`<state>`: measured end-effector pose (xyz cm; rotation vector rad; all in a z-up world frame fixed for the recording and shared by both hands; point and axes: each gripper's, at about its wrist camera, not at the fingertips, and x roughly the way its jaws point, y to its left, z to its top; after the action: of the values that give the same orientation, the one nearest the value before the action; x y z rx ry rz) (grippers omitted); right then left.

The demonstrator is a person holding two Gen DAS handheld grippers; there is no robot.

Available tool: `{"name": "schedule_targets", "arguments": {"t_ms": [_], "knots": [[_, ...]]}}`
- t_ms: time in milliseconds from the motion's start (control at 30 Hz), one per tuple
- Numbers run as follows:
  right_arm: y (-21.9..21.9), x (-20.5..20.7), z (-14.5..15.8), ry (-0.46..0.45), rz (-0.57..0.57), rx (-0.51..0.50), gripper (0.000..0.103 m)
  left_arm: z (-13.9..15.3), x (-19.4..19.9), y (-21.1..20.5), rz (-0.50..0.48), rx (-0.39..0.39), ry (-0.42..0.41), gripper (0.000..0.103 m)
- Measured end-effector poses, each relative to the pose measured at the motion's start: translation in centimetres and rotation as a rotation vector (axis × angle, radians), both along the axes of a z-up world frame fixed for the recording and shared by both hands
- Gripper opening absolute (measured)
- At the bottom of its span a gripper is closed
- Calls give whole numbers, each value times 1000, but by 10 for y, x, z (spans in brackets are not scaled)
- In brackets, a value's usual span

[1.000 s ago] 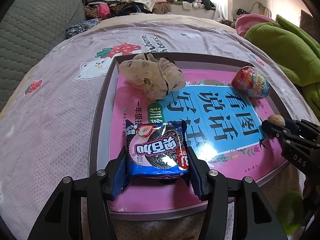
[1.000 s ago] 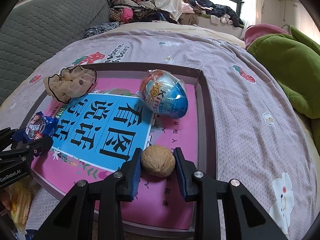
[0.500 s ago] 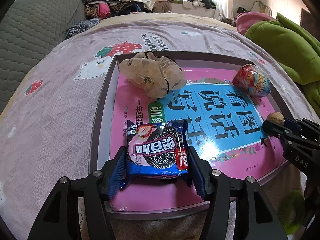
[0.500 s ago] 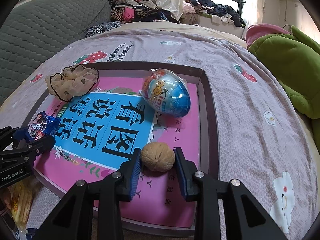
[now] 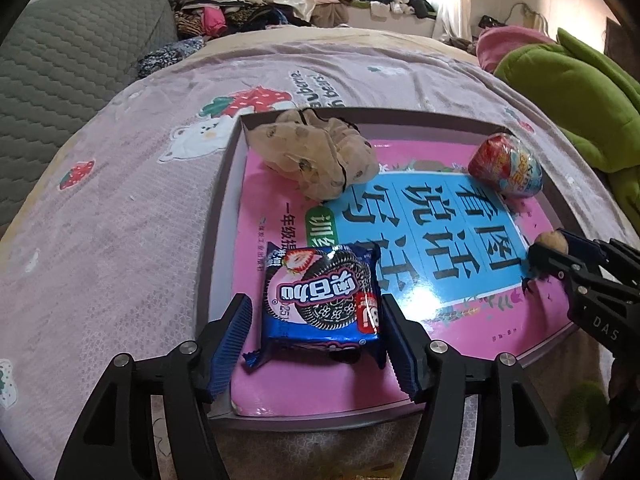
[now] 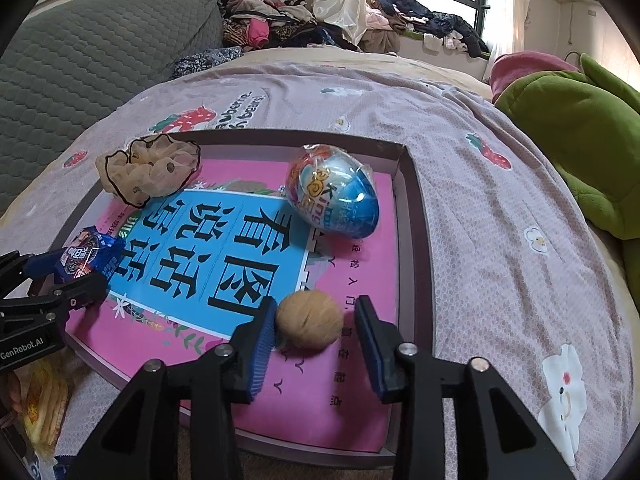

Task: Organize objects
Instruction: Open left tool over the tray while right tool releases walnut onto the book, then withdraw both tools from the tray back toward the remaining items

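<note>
A shallow box tray (image 5: pixel 218 216) (image 6: pixel 414 240) lies on the bed, lined with a pink and blue book cover. A blue cookie packet (image 5: pixel 320 296) (image 6: pixel 86 258) rests in its near left corner between the fingers of my left gripper (image 5: pixel 316 344), whose jaws are opening and stand clear of the packet. A walnut (image 6: pixel 310 320) (image 5: pixel 554 240) sits at the near right between the fingers of my right gripper (image 6: pixel 316 336); those jaws are opening too, with a gap on the right side. A beige scrunchie (image 5: pixel 316 160) (image 6: pixel 150 168) and a wrapped toy egg (image 5: pixel 506 166) (image 6: pixel 334 196) lie at the tray's far end.
The tray sits on a lilac bedsheet (image 5: pixel 112 220) with strawberry prints. A green plush blanket (image 6: pixel 576 128) lies at the right, a grey quilted cushion (image 5: pixel 68 52) at the left. Piled clothes (image 6: pixel 280 24) crowd the window end. A yellow snack bag (image 6: pixel 42 400) shows at the lower left.
Both grippers have opened: the left fingers spread away from the cookie packet, and the right fingers let go of the walnut. Neither hand has shifted.
</note>
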<state>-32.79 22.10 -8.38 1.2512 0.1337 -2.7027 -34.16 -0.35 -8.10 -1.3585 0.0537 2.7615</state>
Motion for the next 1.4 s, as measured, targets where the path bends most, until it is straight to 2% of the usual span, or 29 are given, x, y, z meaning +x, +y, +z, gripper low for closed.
{"name": "schedule_targets", "arguments": {"t_ms": [233,533,767,900,1100,1300,1400], "knots": [[0,2,4,9,-2,0,45,10,5,-3,3,6,22,67],[1,11,21,70,4,-20,49,24,12,-6,3,27,55,67],[3,30,49,165,0,-57,50,44,24,-4,-2,28,105,67],[2,39,61,191,1,-60,51,58,34,-1,-17,38,141,67],[1,61,81,200,-2,-56,51,76,57,-2,-9,28,176,67],[-2,88,99,172,19,-32,51,90,92,-5,4,46,197,67],[-6,105,115,184,39,-21,51,95,112,-3,0,59,178,67]]}}
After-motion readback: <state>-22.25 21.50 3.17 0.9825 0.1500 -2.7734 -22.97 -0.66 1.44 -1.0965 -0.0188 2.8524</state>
